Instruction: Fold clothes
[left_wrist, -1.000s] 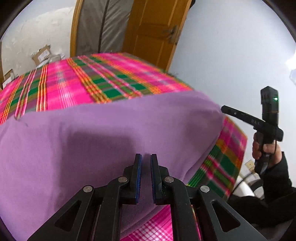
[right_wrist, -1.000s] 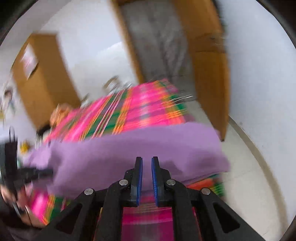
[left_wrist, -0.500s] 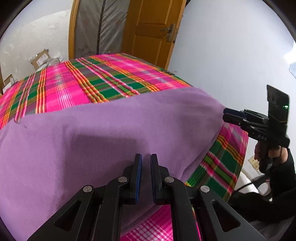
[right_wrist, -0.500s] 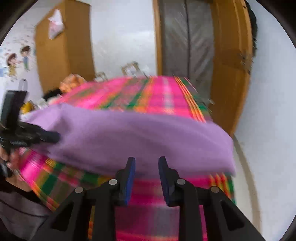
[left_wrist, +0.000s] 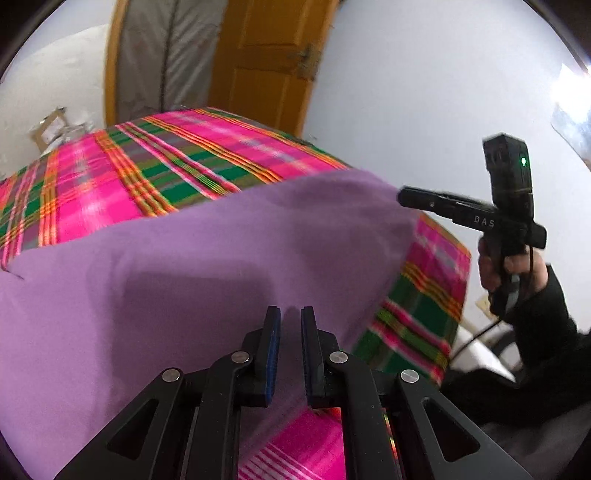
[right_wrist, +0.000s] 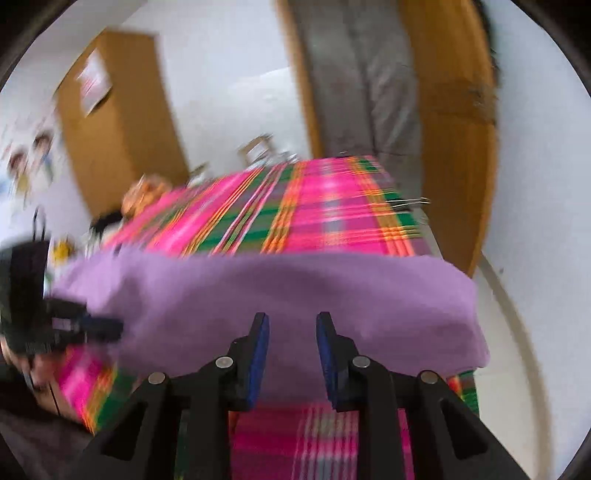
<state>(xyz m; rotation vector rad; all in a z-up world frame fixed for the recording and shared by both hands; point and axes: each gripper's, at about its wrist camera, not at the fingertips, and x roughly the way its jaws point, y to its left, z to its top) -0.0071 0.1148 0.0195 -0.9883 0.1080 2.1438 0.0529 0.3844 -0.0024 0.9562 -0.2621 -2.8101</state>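
Note:
A purple garment lies spread over the near end of a bed with a pink and green plaid cover. My left gripper is shut on the garment's near edge, with purple cloth filling the narrow slit between the pads. From the right wrist view, the left gripper sits at the left corner of the garment. My right gripper stands open at the near edge, nothing pinched. In the left wrist view, the right gripper reaches the garment's right corner.
An orange wooden door and a white wall stand past the bed's far right. Cardboard boxes lie on the floor at the far left. A wooden wardrobe is behind the bed. A hand in a black sleeve holds the right gripper.
My right gripper went from shut to open, letting go of the garment's edge, and swung about at the right corner. My left gripper stayed shut and hardly moved.

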